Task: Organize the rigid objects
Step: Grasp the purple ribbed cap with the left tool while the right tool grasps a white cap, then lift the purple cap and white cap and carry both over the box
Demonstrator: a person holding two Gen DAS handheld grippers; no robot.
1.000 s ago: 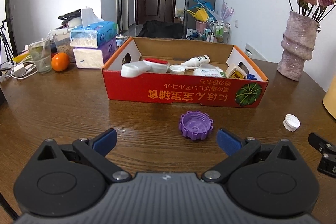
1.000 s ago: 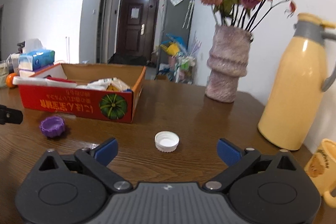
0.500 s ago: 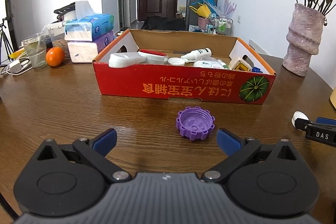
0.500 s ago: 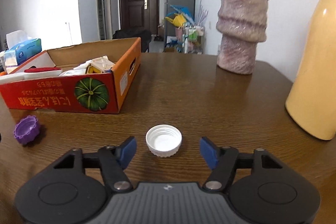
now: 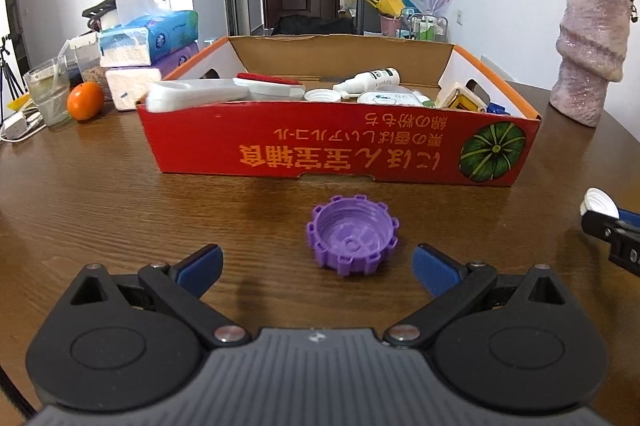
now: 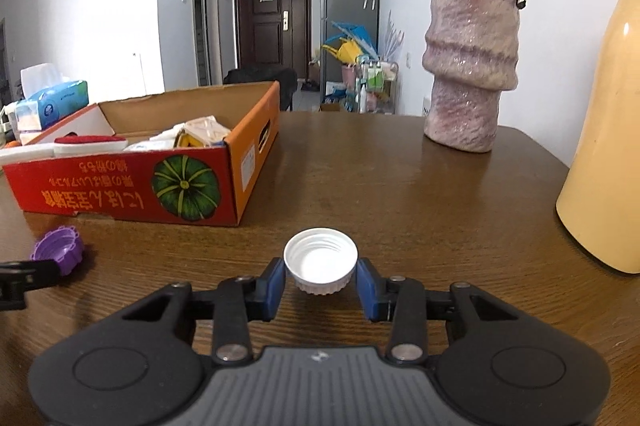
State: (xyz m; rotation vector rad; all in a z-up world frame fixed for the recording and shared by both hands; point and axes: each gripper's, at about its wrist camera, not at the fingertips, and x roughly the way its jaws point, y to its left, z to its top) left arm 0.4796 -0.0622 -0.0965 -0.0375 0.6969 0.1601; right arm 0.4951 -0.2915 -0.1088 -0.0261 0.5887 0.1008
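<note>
Right gripper: jaws closed on the white bottle cap, pads touching both its sides.
Left gripper: jaws spread wide, gripping nothing.
Purple cap: open side up on the wooden surface, just ahead of the left jaws, nearer the right pad.
Red cardboard box: beyond the purple cap, holding bottles and caps.

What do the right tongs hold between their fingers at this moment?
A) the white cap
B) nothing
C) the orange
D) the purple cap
A: in the right wrist view the right tongs are shut on the white cap, both blue pads touching its sides, while the purple cap lies free on the table.
</note>
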